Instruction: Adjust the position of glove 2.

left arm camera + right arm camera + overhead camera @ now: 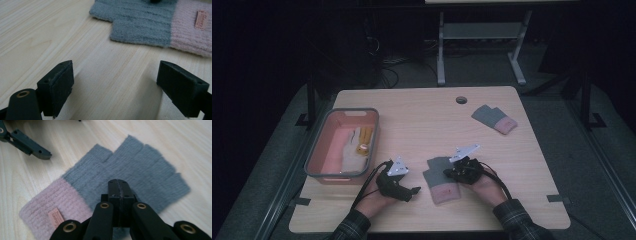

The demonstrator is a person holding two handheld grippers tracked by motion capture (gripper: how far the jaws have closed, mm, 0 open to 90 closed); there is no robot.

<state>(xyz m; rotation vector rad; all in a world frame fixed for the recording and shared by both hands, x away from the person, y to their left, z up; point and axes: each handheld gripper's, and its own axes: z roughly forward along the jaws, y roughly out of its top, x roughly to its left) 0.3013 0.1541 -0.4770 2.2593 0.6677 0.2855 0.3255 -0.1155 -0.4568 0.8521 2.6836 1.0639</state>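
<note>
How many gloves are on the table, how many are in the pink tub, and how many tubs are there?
Grey-and-pink gloves on the table: 2, near one, far one
White-and-yellow gloves in the tub: 1
Pink tubs: 1
Total: 4

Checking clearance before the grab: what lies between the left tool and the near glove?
Nothing: in the left gripper view, bare table separates the open left tool from the near glove.

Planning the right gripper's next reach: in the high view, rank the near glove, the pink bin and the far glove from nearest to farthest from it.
1. Near glove: under the right gripper.
2. Far glove: beyond it, toward the table's right.
3. Pink bin: far left edge.
</note>
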